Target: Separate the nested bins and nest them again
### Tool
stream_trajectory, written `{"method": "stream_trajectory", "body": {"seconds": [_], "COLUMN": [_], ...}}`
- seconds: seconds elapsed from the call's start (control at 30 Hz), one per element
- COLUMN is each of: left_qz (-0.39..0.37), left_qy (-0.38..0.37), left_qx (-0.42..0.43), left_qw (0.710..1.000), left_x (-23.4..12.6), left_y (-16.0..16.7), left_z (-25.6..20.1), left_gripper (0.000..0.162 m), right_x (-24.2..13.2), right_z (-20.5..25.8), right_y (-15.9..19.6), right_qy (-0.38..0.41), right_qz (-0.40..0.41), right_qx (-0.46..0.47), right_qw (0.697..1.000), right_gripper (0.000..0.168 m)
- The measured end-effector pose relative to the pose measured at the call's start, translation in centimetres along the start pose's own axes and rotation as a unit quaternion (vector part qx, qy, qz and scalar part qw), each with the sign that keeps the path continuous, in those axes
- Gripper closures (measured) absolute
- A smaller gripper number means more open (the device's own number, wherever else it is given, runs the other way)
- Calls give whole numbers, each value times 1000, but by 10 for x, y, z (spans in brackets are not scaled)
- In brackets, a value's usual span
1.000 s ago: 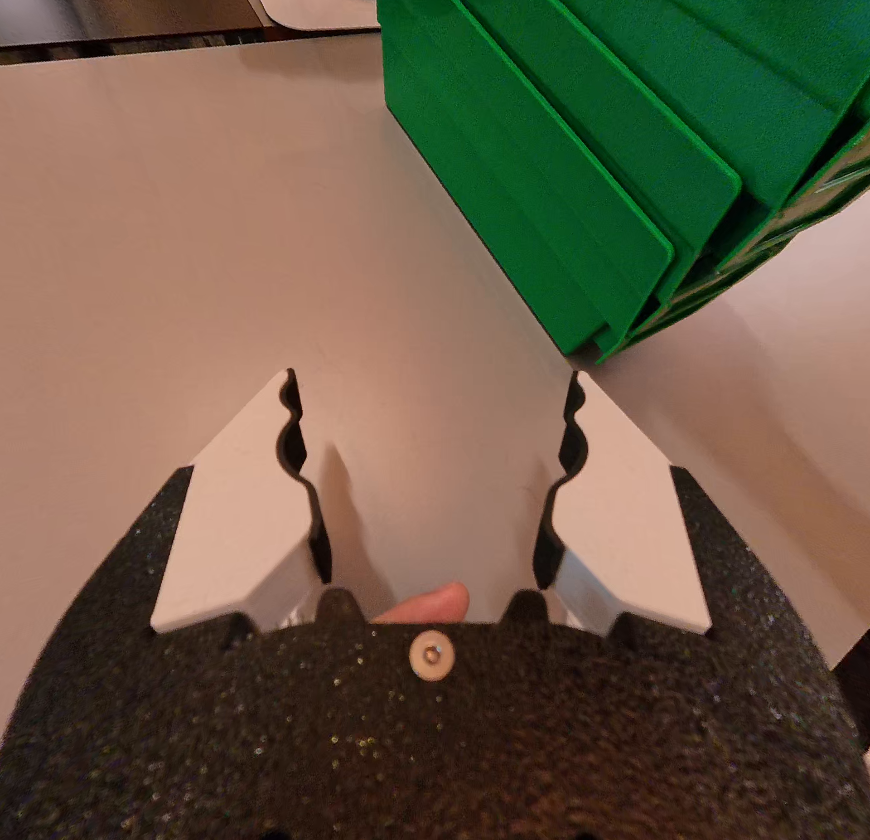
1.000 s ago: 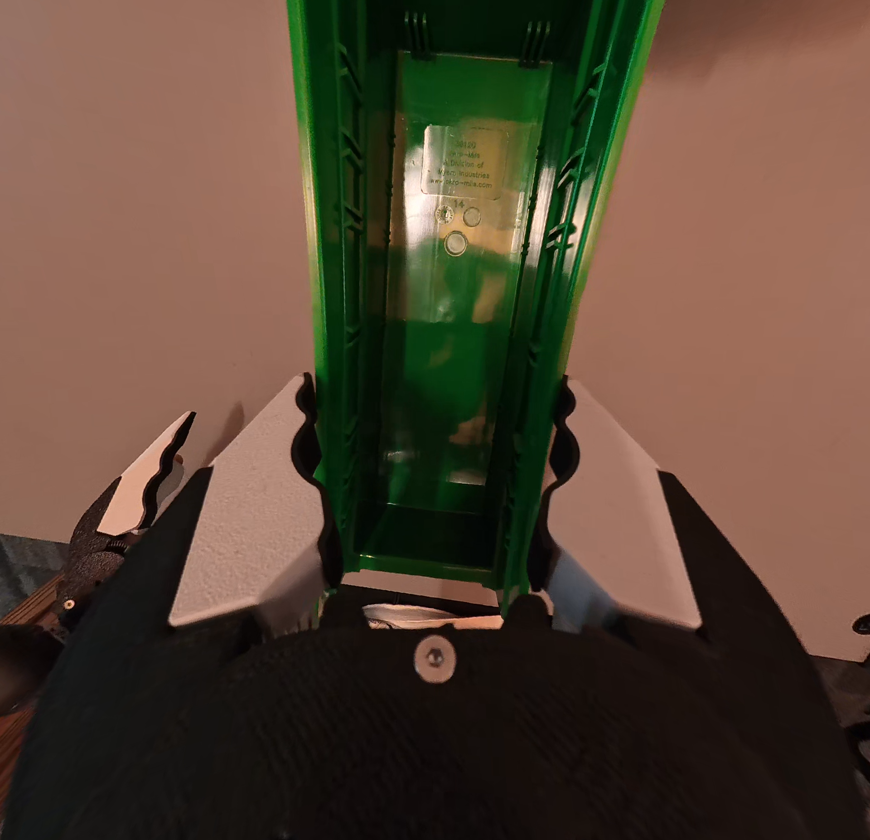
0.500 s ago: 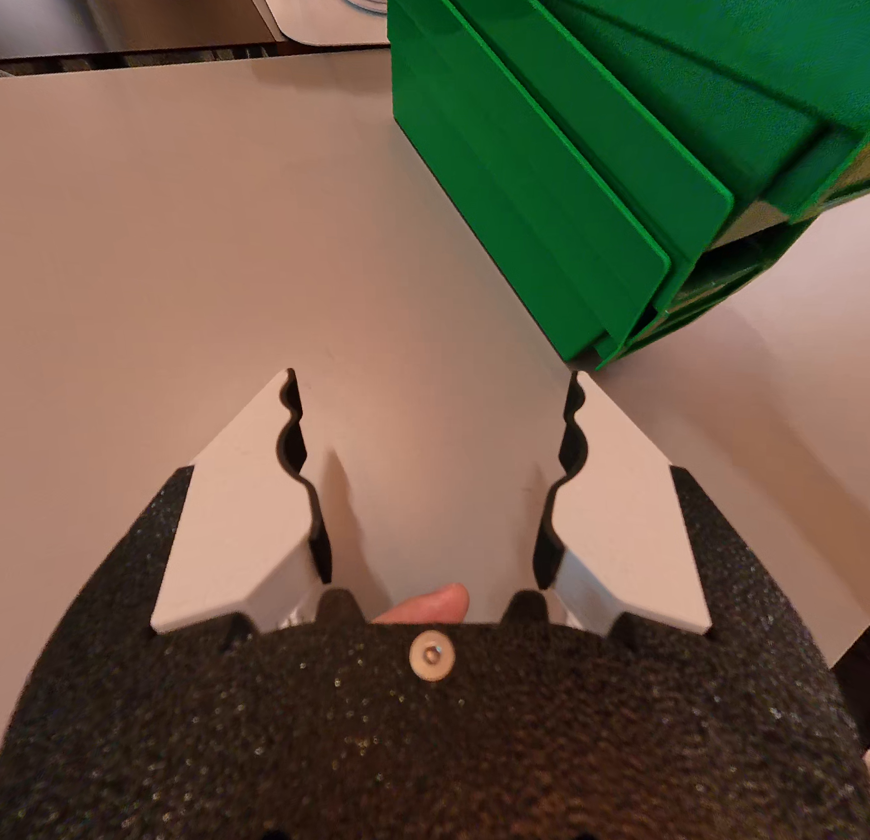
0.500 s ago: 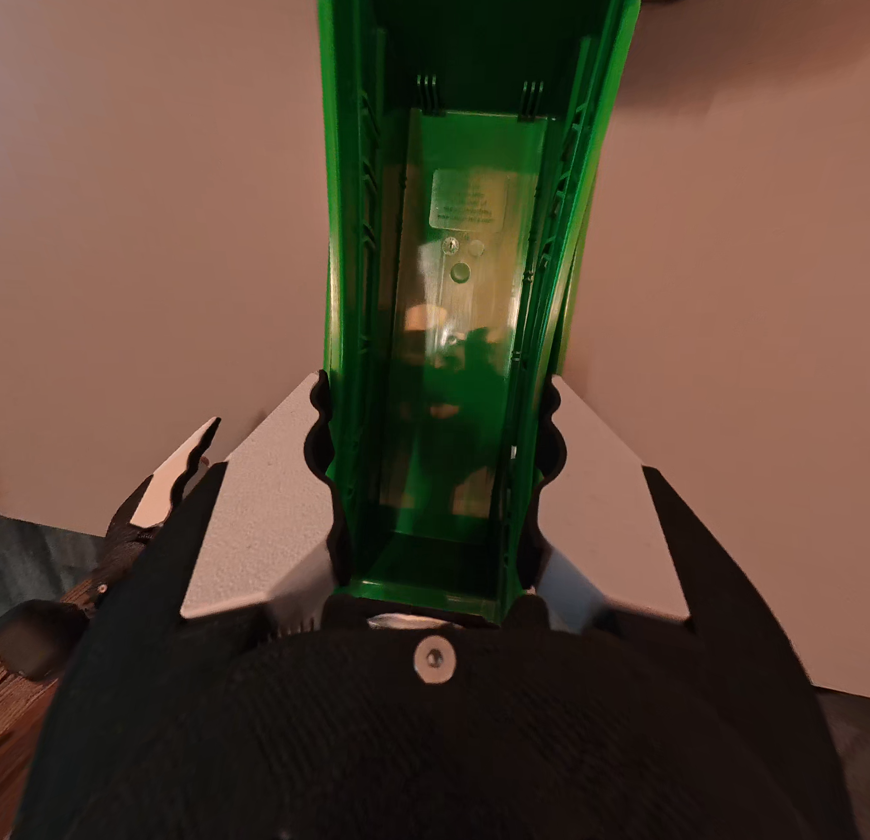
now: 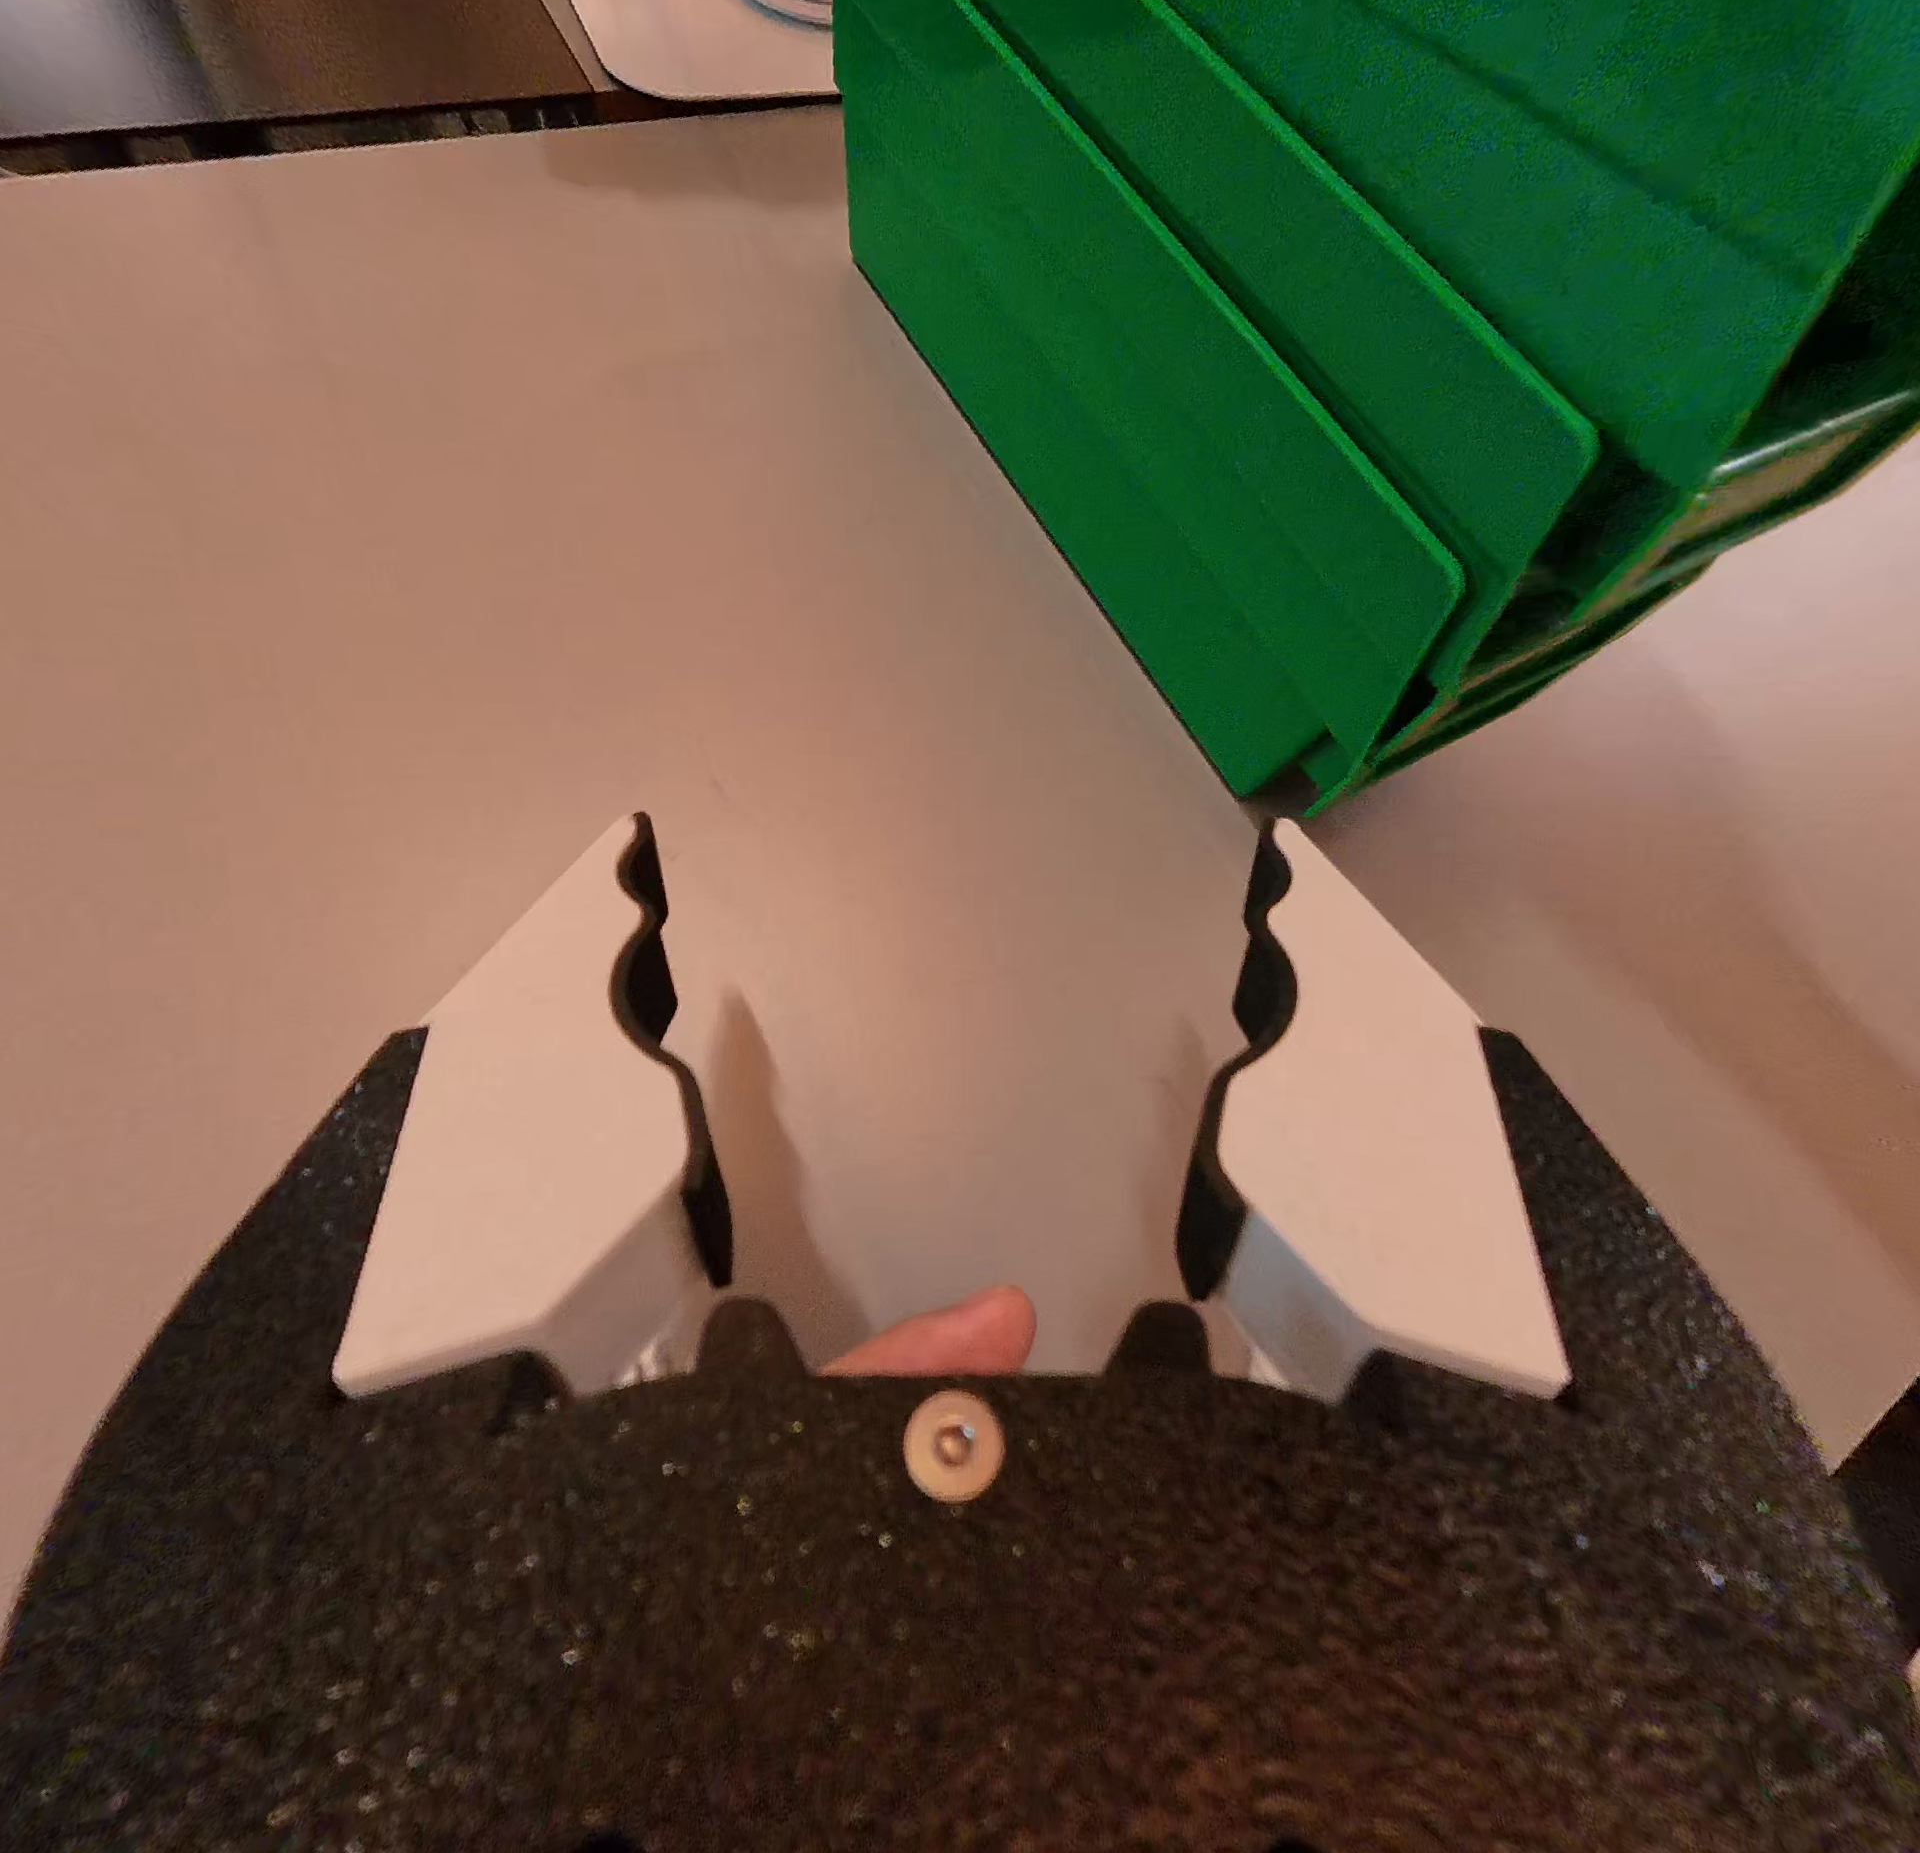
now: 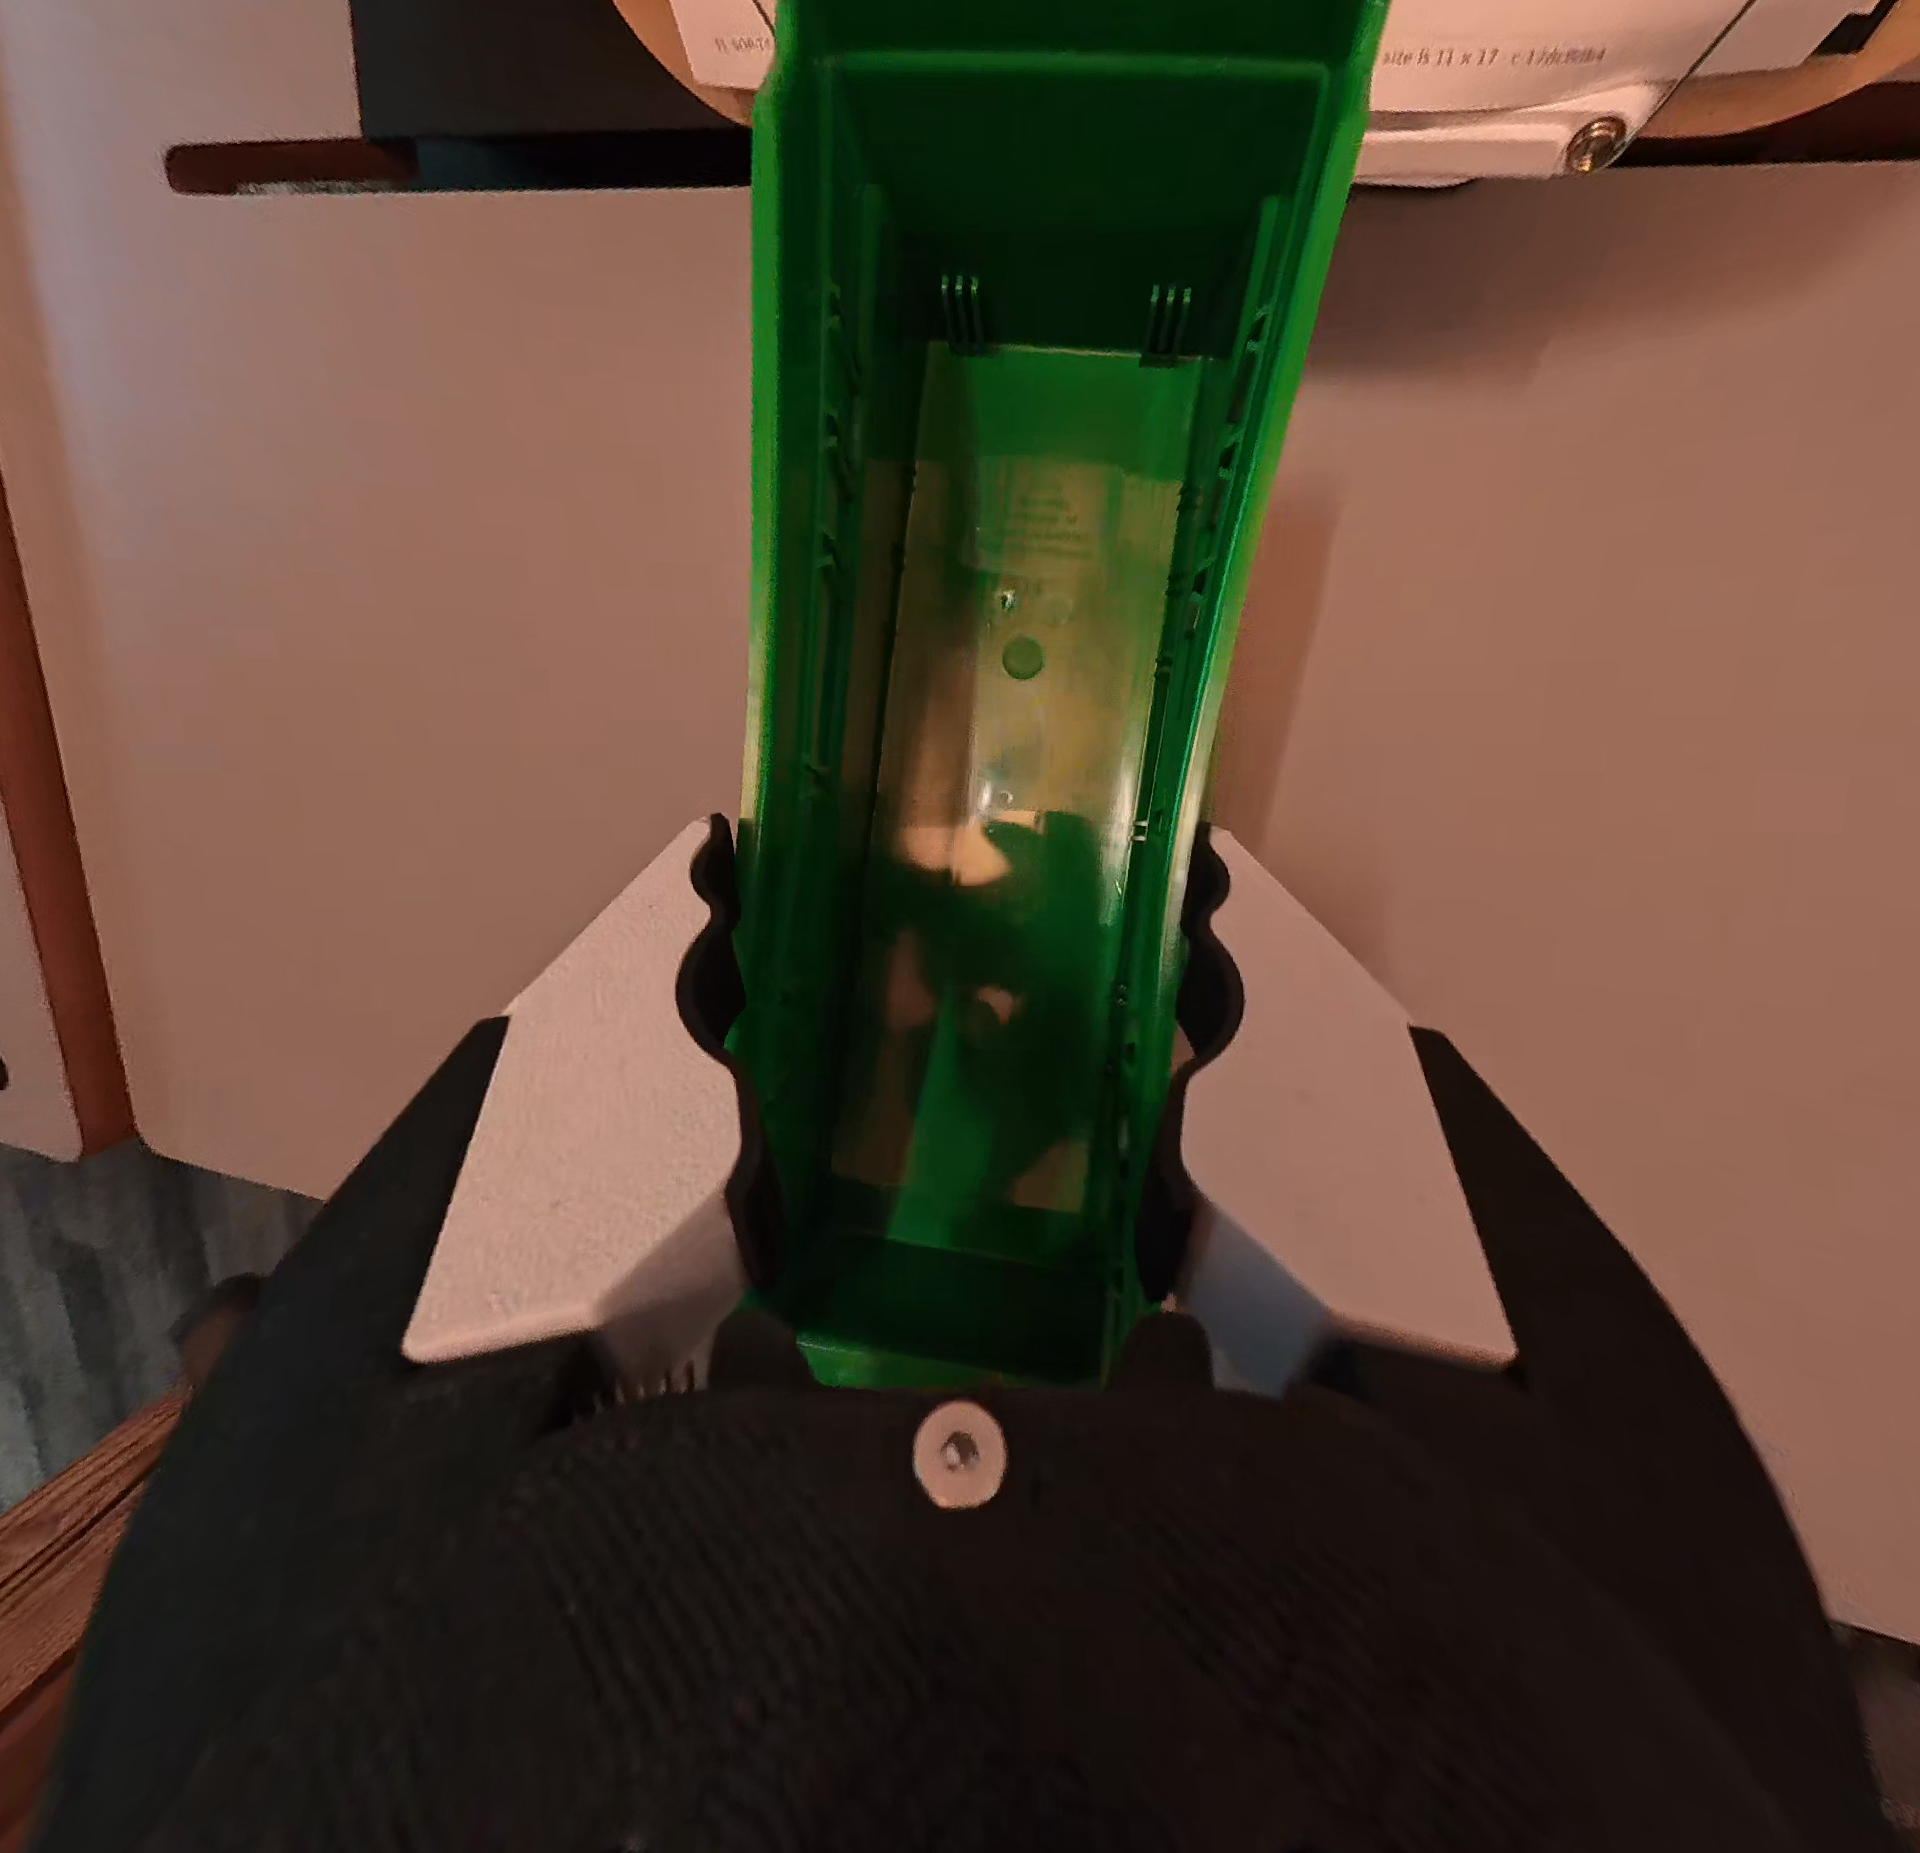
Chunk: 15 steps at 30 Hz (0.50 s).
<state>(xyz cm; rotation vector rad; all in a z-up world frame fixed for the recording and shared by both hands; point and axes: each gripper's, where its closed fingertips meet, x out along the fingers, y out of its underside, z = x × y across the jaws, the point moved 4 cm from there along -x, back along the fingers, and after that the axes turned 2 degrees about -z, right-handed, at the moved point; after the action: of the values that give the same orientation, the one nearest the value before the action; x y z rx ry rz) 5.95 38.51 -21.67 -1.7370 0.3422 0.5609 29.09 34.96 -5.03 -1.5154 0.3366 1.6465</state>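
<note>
A stack of nested green bins sits on the pale table at the upper right of the left wrist view. A further green bin is tilted above the stack. My left gripper is open and empty, low over the table, just left of the stack's near corner. My right gripper is shut on the two side walls of a long green bin and holds it lengthways, its open inside facing the camera. Whether this bin still touches the stack is hidden.
The pale table stretches left of the stack. A dark gap and a white sheet lie past its far edge. In the right wrist view a white sheet with writing and a wooden strip show beyond the table.
The right gripper has tilted the green bin's far end upward, so the table's far edge came into view. The left gripper has stayed nearly still and open.
</note>
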Motion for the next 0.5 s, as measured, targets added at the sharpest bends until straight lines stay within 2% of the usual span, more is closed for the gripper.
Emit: {"method": "stream_trajectory", "body": {"seconds": [0.3, 0.5], "left_qz": [-1, 2], "left_qy": [0, 0], "left_qx": [4, 0], "left_qw": [1000, 1000], "left_x": [-1, 1], "left_y": [-1, 1], "left_z": [-2, 0], "left_gripper": [52, 52], "right_x": [-13, -38], "right_z": [5, 12], "right_y": [-5, -18], "right_qy": [5, 5], "right_qz": [-9, -28], "right_qx": [-20, -41], "right_qw": [1000, 999], "right_gripper": [80, 81]}}
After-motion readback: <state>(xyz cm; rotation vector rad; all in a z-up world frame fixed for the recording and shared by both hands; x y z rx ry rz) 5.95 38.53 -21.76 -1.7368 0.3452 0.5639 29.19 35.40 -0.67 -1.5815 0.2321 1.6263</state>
